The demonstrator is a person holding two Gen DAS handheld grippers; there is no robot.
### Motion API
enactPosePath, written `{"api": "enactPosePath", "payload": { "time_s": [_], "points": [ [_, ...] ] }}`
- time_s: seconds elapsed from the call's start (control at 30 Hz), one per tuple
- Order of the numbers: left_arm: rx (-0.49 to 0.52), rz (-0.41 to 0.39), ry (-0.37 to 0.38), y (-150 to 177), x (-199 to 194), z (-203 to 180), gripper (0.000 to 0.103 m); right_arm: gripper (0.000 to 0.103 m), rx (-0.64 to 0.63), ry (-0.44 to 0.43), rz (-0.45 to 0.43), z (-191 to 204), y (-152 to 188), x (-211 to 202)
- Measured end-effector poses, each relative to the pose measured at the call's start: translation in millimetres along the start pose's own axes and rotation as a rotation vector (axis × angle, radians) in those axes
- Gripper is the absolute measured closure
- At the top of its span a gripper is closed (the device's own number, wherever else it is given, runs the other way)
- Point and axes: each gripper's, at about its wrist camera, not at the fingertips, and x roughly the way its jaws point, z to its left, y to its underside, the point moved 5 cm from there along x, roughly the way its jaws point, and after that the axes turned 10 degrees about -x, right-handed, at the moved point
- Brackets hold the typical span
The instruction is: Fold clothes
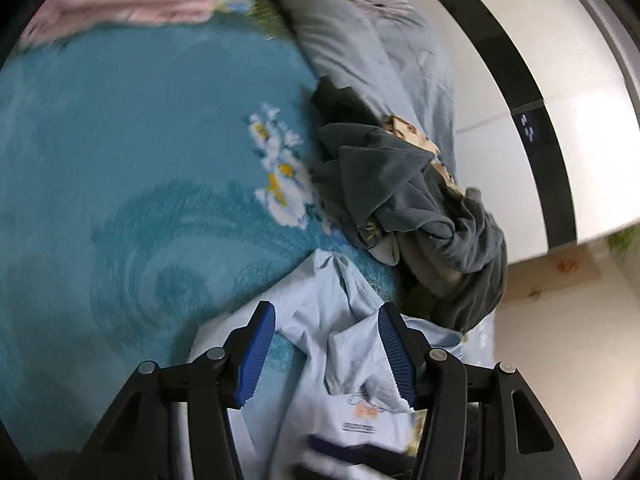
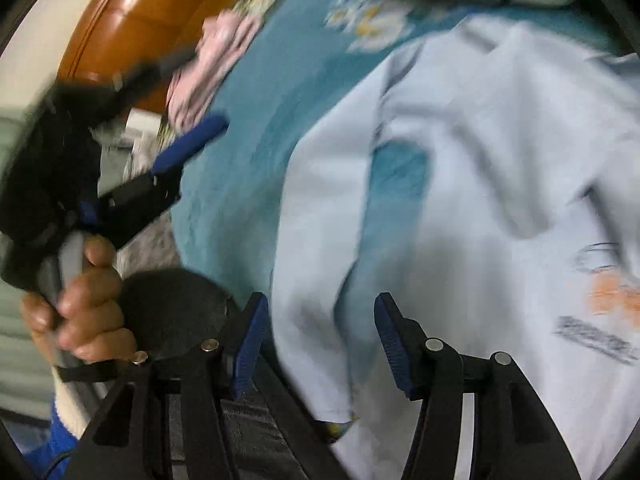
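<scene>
Left hand-held gripper (image 1: 327,354) was open, blue pads spread wide over the light blue shirt (image 1: 352,364), nothing pinched between them. Right hand-held gripper (image 2: 320,344) also open, jaws apart above the same shirt (image 2: 460,208), not gripping it. Shirt lay crumpled on a teal blanket (image 1: 140,152) covering the bed, one fold exposing a patch of teal through it. Shirt print: orange graphic (image 2: 614,294) with dark lines of text under it, too blurred to read in either view. In the right wrist view a hand (image 2: 86,308) held the left tool's handle at the left edge, much motion blur. Just beyond the shirt, a dark grey garment (image 1: 420,208) sat bunched in a heap, with a grey-blue garment (image 1: 380,48) stretched out past it. White and yellow flower pattern (image 1: 280,172) on the blanket beside the heap. Farther off, a pink garment (image 1: 120,0) near the blanket's far edge, by an orange-brown wooden board (image 2: 132,24).
</scene>
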Motion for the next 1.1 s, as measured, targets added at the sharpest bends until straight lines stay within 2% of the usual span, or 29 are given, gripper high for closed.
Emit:
{"api": "enactPosePath", "payload": {
  "time_s": [0.13,0.2,0.23,0.27,0.3,0.37,0.43,0.53,0.6,0.67,0.8,0.87,0.9,0.97,1.03,1.1],
  "points": [
    [-0.052,-0.035,0.039,-3.8,-6.3,4.3,0.045,0.046,0.021,-0.006,0.087,-3.1,8.5,28.1],
    [-0.057,-0.035,0.033,-3.9,-4.7,4.5,0.045,0.052,0.014,-0.013,0.103,-0.2,9.9,36.5],
    [-0.053,-0.032,0.027,-3.8,-3.7,4.0,0.045,0.068,0.014,-0.014,0.099,0.7,8.9,37.0],
    [-0.045,-0.028,0.023,-3.7,-3.3,3.5,0.045,0.095,0.014,-0.016,0.094,1.6,7.8,37.6],
    [-0.038,-0.024,0.018,-3.6,-2.9,3.0,0.045,0.101,0.016,-0.013,0.083,1.4,5.4,34.1],
    [-0.032,-0.021,0.02,-4.2,-3.3,3.2,0.045,0.101,0.02,-0.041,0.046,1.7,-1.1,17.2],
    [-0.039,-0.025,0.025,-5.4,-4.2,5.3,0.045,0.101,0.018,-0.067,-0.027,0.8,-13.2,-21.0],
    [-0.055,-0.023,0.032,-6.2,-2.0,8.0,0.044,0.101,-0.015,-0.035,-0.15,-5.9,-35.8,-89.9],
    [-0.045,-0.012,0.021,-4.9,3.3,7.2,0.043,0.101,-0.055,0.055,-0.19,-16.2,-52.6,-129.0],
    [-0.023,0.002,-0.003,-2.4,10.0,5.2,0.043,0.101,-0.089,0.193,-0.193,-33.1,-69.2,-157.3],
    [0.02,0.034,-0.065,2.5,24.4,2.9,0.043,0.1,-0.053,0.397,-0.139,-78.1,-84.1,-164.6],
    [0.036,0.044,-0.091,4.5,29.9,2.5,0.043,0.099,-0.031,0.451,-0.132,-94.9,-83.7,-165.3],
    [0.044,0.048,-0.103,5.4,32.6,2.5,0.043,0.097,-0.015,0.457,-0.147,-97.8,-83.8,-166.9],
    [0.052,0.057,-0.127,7.5,39.0,3.3,0.043,0.076,0.017,0.45,-0.202,-100.9,-83.1,-170.7],
    [0.06,0.074,-0.154,10.9,48.9,4.2,0.043,0.062,0.053,0.423,-0.259,-103.5,-75.7,-174.0],
    [0.073,0.094,-0.175,14.6,59.3,3.7,0.043,0.061,0.124,0.383,-0.28,-118.3,-59.9,-176.9]
  ]
}}
